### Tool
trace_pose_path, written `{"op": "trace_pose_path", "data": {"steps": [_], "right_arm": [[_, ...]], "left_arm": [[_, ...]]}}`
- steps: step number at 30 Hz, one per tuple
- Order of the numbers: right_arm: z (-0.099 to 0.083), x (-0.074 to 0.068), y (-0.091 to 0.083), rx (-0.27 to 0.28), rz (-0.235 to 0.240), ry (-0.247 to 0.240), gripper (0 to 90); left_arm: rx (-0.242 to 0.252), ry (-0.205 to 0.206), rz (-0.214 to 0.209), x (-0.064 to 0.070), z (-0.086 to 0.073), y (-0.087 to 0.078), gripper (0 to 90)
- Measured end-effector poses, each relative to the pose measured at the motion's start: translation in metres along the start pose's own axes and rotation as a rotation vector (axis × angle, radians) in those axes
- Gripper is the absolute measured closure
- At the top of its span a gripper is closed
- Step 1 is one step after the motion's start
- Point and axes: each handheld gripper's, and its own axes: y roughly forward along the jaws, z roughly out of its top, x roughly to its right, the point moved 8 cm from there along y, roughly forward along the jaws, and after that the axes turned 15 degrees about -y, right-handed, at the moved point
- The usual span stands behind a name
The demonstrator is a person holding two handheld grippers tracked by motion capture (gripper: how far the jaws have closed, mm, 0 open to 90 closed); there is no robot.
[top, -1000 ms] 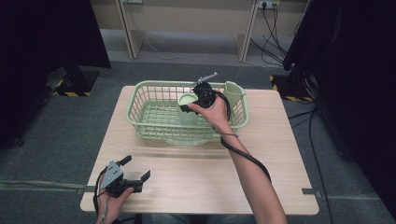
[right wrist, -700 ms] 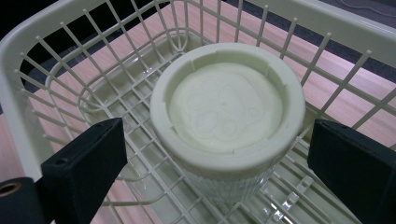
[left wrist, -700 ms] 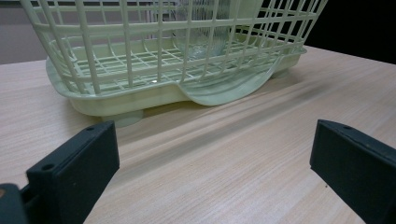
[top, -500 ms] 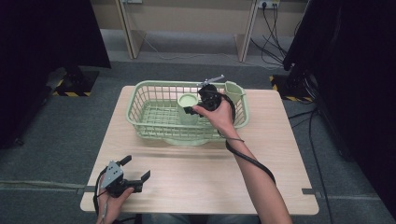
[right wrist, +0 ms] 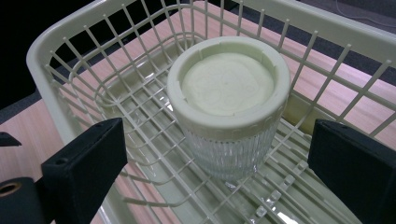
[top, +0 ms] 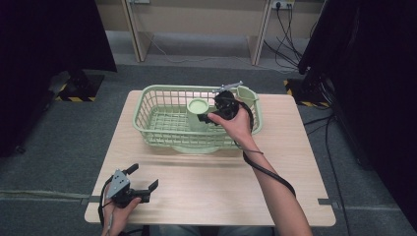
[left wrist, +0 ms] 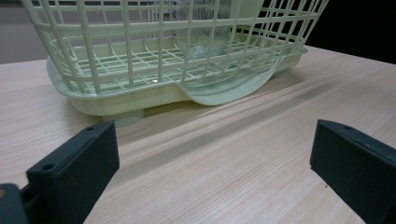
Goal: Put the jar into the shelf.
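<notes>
A: Left hand-held gripper point(top: 143, 186)? 
B: Near bench point(top: 206, 191) edge, jaws wide, nothing between them. Its own view looks low across the wood at the basket point(left wrist: 154, 70) foot, ribbed glass visible through the mesh.

A: Right hand-held gripper point(top: 209, 117)? 
B: Over the basket point(top: 162, 115), jaws wide, either side of the lidded glass jar point(right wrist: 229, 107) but apart from it. Its view shows the jar upright on the basket floor; high view gives just the pale green lid point(top: 198, 105).
</notes>
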Motion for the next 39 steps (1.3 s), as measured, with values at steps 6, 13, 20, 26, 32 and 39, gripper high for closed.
{"op": "trace_pose_path", "data": {"steps": [6, 13, 20, 26, 32, 39], "right_arm": [[-0.002, -0.002, -0.011, 0.025, -0.002, 0.001, 5.0], [-0.005, -0.007, -0.023, 0.040, -0.003, -0.012, 4.9], [-0.011, -0.011, -0.033, 0.049, -0.007, -0.023, 4.9], [-0.018, -0.014, -0.038, 0.050, -0.003, -0.027, 4.8], [-0.024, -0.018, -0.044, 0.062, -0.002, -0.026, 4.8], [-0.033, -0.021, -0.053, 0.079, -0.001, -0.021, 4.7]], "left_arm": [[0.001, 0.000, 0.001, 0.000, 0.000, 0.000, 0.8], [0.001, -0.001, 0.002, 0.000, 0.000, 0.000, 0.8], [0.000, 0.000, 0.003, 0.000, 0.000, 0.000, 0.8], [0.000, -0.001, 0.004, 0.000, 0.000, 0.000, 0.8], [0.000, -0.002, 0.003, 0.000, 0.000, 0.000, 0.8], [0.001, -0.002, 0.003, 0.000, 0.000, 0.000, 0.8]]}}
